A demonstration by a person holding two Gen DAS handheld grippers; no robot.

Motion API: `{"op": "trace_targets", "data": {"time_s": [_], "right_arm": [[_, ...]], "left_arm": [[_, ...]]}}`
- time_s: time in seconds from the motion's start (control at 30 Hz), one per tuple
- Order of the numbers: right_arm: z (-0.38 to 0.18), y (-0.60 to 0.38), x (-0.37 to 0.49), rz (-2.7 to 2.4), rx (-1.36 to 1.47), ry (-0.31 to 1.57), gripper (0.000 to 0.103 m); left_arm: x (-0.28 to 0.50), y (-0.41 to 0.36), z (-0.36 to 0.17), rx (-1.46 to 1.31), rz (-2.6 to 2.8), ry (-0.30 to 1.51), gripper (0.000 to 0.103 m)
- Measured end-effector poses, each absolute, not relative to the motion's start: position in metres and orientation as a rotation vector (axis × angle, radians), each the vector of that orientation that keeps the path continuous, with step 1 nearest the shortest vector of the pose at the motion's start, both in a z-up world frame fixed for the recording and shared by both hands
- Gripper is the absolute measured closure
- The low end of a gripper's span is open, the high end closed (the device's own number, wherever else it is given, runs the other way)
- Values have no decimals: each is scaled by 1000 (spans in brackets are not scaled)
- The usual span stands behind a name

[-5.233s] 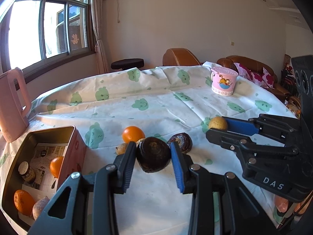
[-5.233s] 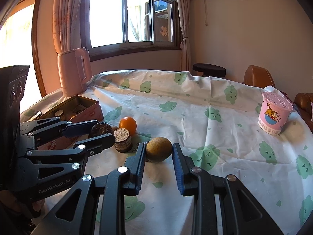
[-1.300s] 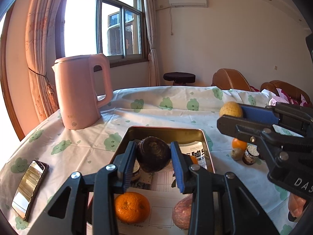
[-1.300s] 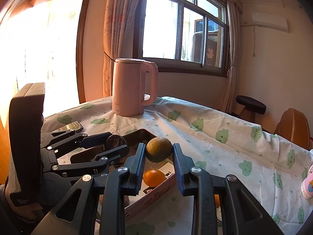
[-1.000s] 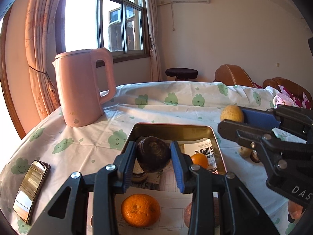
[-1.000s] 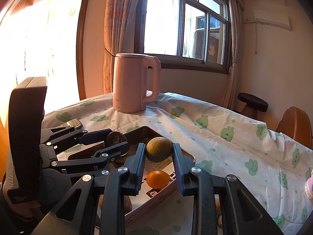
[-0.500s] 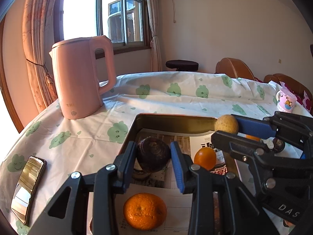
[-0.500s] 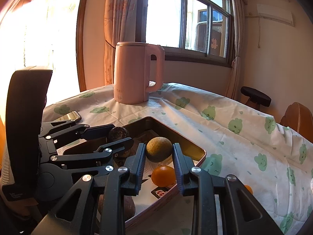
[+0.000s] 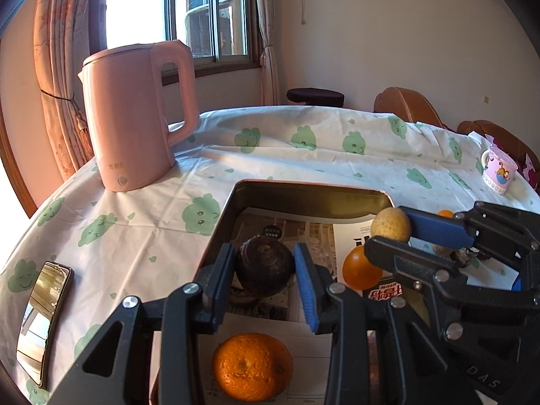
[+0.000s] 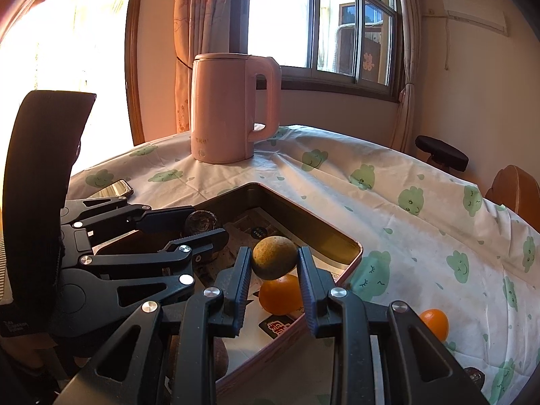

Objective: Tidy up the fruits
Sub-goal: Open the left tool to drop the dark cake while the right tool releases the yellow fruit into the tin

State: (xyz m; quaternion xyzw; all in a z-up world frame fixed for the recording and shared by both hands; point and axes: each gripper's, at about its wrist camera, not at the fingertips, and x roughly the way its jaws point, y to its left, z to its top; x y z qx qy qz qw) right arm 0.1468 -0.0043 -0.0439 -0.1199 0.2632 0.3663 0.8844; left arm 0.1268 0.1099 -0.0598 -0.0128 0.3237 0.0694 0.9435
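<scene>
My left gripper [image 9: 264, 266] is shut on a dark brown round fruit [image 9: 264, 265] and holds it low inside the pink metal tin [image 9: 303, 192]. My right gripper [image 10: 274, 263] is shut on a yellow-brown round fruit [image 10: 274, 261], over the tin's [image 10: 351, 263] right part; it shows in the left wrist view too [image 9: 390, 224]. The paper-lined tin holds a small orange [image 9: 361, 268] under the right gripper and a big orange [image 9: 251, 366] at the near end. The left gripper also shows in the right wrist view [image 10: 202, 227].
A pink kettle [image 9: 135, 114] stands beyond the tin on the left. A phone [image 9: 44, 317] lies at the table's left edge. A pink cup [image 9: 497, 172] stands far right. An orange [image 10: 435, 324] and another dark fruit [image 10: 472, 376] lie on the cloth right of the tin.
Both grippers carried their fruits from the table's middle over to the tin and have sunk lower into it over the last second. Both stay shut.
</scene>
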Motion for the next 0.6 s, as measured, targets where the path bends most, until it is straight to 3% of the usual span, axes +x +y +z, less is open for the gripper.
{"op": "trace_targets", "data": {"time_s": [0.6], "right_arm": [[-54,-6,157,747,-235,597,73]], "left_arm": [[131,105,-63,-2,147,684,65]]}}
